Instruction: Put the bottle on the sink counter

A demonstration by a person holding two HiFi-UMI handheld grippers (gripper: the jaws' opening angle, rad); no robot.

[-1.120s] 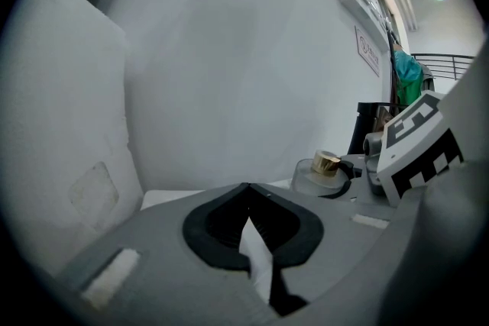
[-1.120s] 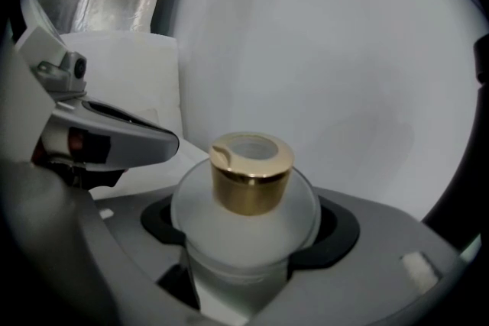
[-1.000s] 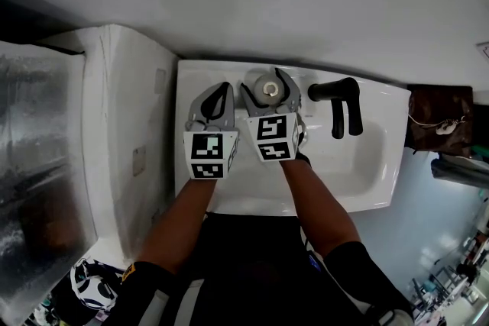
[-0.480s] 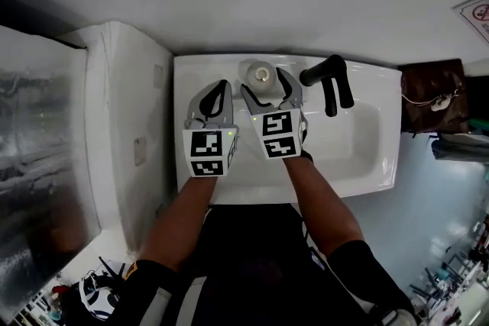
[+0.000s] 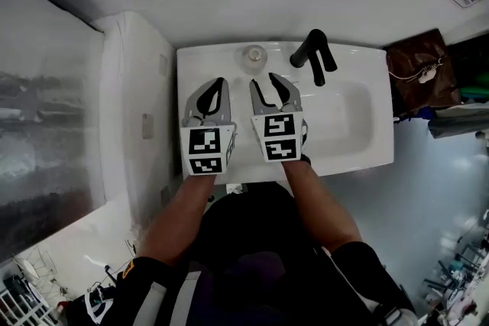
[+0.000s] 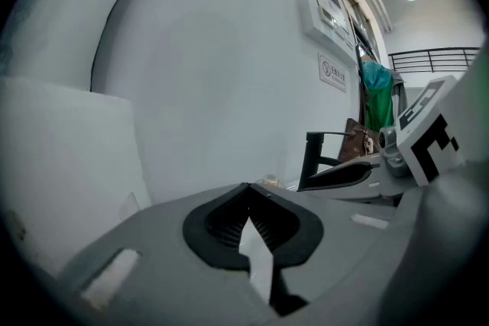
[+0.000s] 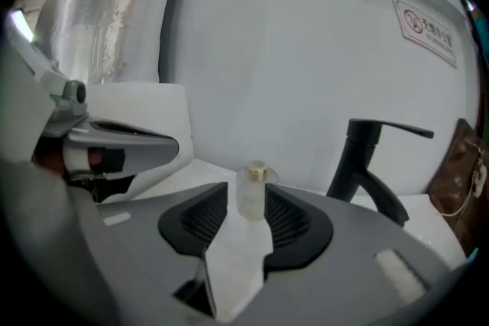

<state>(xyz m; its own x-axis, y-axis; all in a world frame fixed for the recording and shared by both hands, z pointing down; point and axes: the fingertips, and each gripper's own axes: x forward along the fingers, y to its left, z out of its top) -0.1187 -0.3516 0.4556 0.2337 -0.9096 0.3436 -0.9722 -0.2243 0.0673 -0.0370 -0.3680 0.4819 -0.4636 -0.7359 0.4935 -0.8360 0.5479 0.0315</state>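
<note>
Bottle (image 5: 254, 55) stands upright on the sink counter (image 5: 200, 63), at the back rim, just left of the black faucet (image 5: 312, 53). A second ago my right gripper (image 5: 267, 82) had its jaws spread around it; now I have pulled back toward me and the bottle sits clear ahead of the tips, apart from them. Right jaws are closing with nothing between the pads. Left gripper (image 5: 218, 84): jaws together, empty, beside the right one over the counter's near side. My read: bottle is placed and released, so the task looks done.
</note>
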